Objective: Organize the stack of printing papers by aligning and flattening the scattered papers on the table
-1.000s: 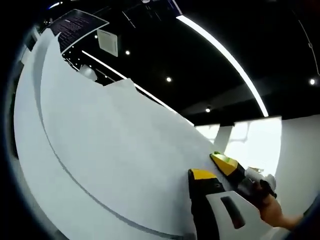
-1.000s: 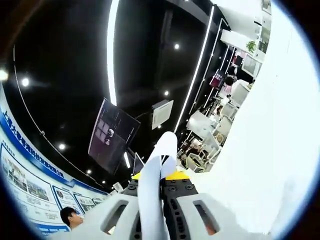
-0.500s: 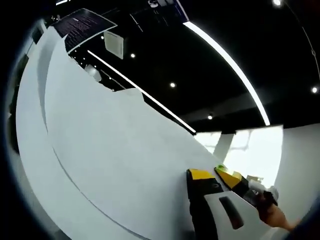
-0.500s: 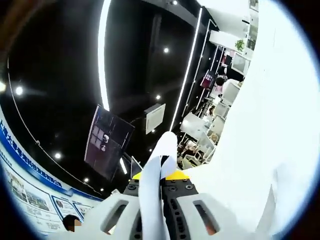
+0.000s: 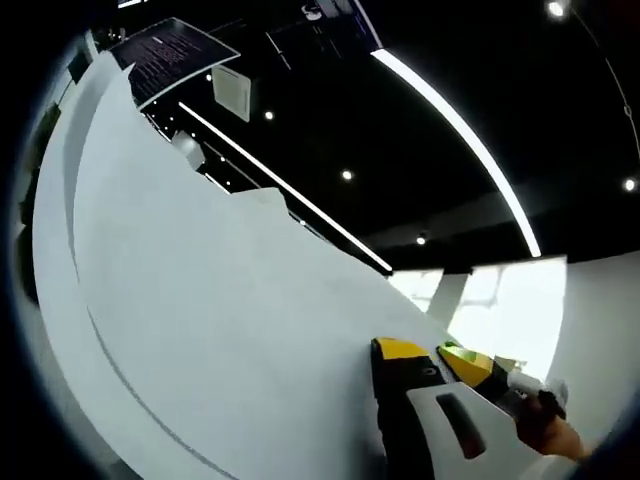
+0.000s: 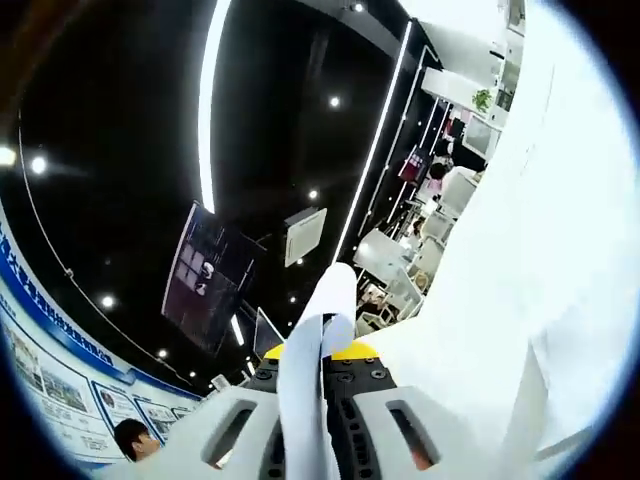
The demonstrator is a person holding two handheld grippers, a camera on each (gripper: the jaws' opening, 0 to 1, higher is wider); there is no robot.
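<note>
Several white sheets of paper fill the left and lower part of your left gripper view, lifted up against a dark ceiling; their smooth faces curve across the frame and their layered edges show as thin grey lines at lower left. Your left gripper rises at the lower right, its yellow-tipped jaw pressed against the sheets; the other jaw is hidden behind the paper, so you cannot tell how far it is closed. Just beside it, your right gripper comes in from the right with a hand behind it.

In your right gripper view, that gripper has its jaws pinched narrowly on the paper's edge, which stands up between them as a slim white band, while the broad sheet blocks the right side. A long strip light, a dark hanging screen and a person at lower left lie beyond.

Compared with a second ago, the paper's top edge in your left gripper view sits a little lower, baring more ceiling.
</note>
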